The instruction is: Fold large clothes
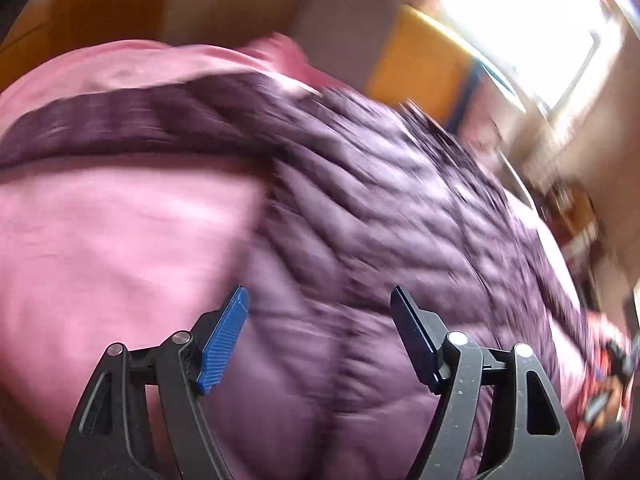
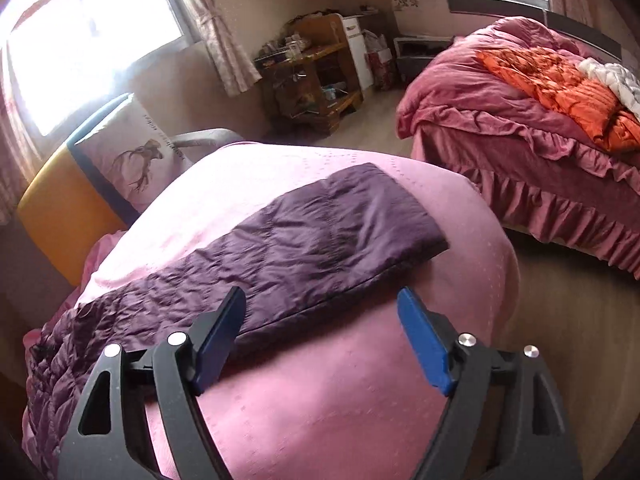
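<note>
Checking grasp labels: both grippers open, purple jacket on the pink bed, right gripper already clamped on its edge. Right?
Not quite. The right gripper is open and holds nothing; in the right wrist view its fingers stand apart above the jacket edge. The rest holds: the left gripper is open and the jacket lies on the pink bed.

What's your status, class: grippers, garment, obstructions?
Left gripper open, empty. Right gripper open, empty. Purple quilted jacket flat on pink bedspread. Nothing obstructing.
</note>
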Tool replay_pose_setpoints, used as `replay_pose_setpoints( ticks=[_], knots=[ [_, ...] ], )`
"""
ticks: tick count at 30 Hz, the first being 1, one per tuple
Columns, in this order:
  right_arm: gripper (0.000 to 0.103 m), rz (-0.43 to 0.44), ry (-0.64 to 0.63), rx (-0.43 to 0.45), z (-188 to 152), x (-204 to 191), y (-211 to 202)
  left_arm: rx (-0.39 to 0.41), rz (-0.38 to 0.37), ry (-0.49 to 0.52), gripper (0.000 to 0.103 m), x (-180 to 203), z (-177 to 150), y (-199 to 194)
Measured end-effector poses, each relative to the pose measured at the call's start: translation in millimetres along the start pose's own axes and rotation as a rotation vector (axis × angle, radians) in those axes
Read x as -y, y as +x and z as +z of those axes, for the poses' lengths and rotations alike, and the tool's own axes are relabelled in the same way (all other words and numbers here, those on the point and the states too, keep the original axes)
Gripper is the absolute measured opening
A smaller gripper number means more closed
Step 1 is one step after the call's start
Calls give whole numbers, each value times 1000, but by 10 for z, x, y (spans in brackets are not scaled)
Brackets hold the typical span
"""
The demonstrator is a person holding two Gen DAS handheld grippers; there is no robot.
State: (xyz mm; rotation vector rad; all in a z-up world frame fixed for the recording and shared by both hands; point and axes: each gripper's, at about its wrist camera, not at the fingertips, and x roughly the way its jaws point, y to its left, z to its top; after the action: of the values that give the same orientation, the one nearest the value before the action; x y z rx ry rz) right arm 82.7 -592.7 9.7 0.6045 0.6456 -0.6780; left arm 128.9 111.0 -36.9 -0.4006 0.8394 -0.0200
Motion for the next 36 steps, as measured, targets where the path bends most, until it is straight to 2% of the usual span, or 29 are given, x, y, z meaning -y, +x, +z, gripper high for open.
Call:
replay_pose_setpoints(
  ticks=[4, 8, 10, 13, 17, 19, 22, 23, 25, 26, 27, 29, 32, 36],
  knots=[
    [84, 175, -157, -73, -353, -781, -11, 75, 144, -227, 73, -879, 174, -257],
    [84, 367, -388, -176, -959, -1689, -27, 133, 258, -478, 73, -1776, 289, -461],
    [84, 459, -496, -241, -1344, -2087, -64, 170, 304, -577, 73, -2157, 388, -547],
    [84, 547, -636, -317, -1897, -2533, -140, 184, 360, -644, 73, -2587, 623, -571],
    [85, 573, -752, -350, -2344, -2845, -201, 187, 371, -684, 73, -2939, 897, -499],
    [88, 572, -764, -362, -2443, -2933, -196, 174, 338, -700, 73, -3037, 1011, -416],
    [91, 548, -782, -365, -2540, -3035, -128, 138, 334, -699, 71, -3098, 1132, -236],
    [92, 544, -788, -368, -2571, -3052, -105, 129, 327, -687, 64, -3078, 1146, -204],
    [92, 538, -801, -365, -2601, -3047, -65, 97, 340, -634, 26, -3043, 1194, -77],
    [93, 536, -806, -362, -2617, -3046, -47, 97, 349, -618, 15, -3016, 1195, -37],
    [94, 536, -812, -359, -2626, -3041, -37, 101, 356, -606, 9, -2996, 1182, -41],
    [97, 537, -824, -353, -2665, -3053, -14, 134, 381, -579, 7, -2938, 1105, -147],
    [97, 538, -855, -345, -2705, -3090, 8, 175, 381, -584, 7, -2921, 870, -420],
    [97, 565, -917, -338, -2793, -3173, 25, 167, 411, -564, 6, -2891, 527, -687]
  ],
)
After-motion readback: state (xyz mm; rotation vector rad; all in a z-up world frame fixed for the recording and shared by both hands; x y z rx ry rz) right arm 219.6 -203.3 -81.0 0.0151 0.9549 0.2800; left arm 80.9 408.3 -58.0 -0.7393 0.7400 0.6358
